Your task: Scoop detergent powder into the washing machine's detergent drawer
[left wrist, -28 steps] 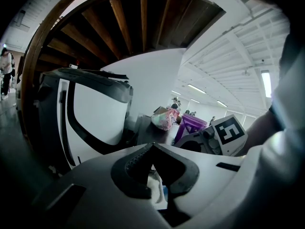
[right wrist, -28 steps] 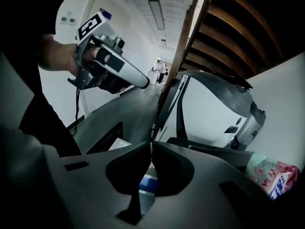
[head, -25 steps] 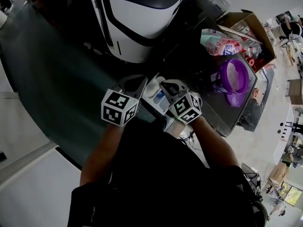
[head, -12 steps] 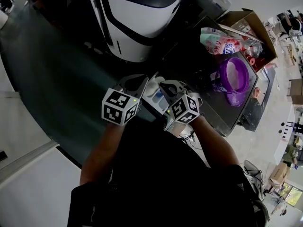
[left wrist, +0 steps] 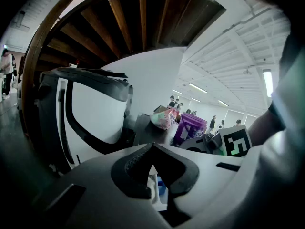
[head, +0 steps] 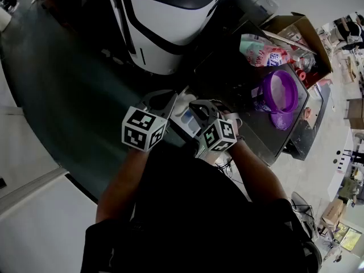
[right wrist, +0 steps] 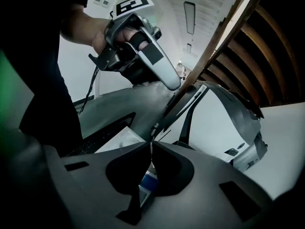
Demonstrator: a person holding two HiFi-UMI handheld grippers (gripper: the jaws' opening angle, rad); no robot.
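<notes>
My left gripper (left wrist: pixel 151 146) has its jaws pressed together at the tips. My right gripper (right wrist: pixel 151 143) is pinched to the same way. A pale sliver sits right at the right gripper's tips, but the view is too dim for me to say what it is.

The two tools hang side by side, close together, both angled down. The detergent drawer (head: pixel 185 111) lies directly below and between them. It is pulled out, white-walled, with a blue compartment that shows through the gap under each pair of jaws.

Ahead of both grippers stands the washing machine (head: pixel 170 21), a white body with dark trim.

Off to the right gripper's outer side, well apart from the drawer, a purple tub (head: pixel 280 91) sits on a dark worktop (head: pixel 227 75). A detergent bag (head: pixel 263 51) lies just beyond the tub, beside an open cardboard box (head: pixel 304 30).

Behind the tools, my forearms (head: pixel 119 181) run back toward me in dark sleeves.
</notes>
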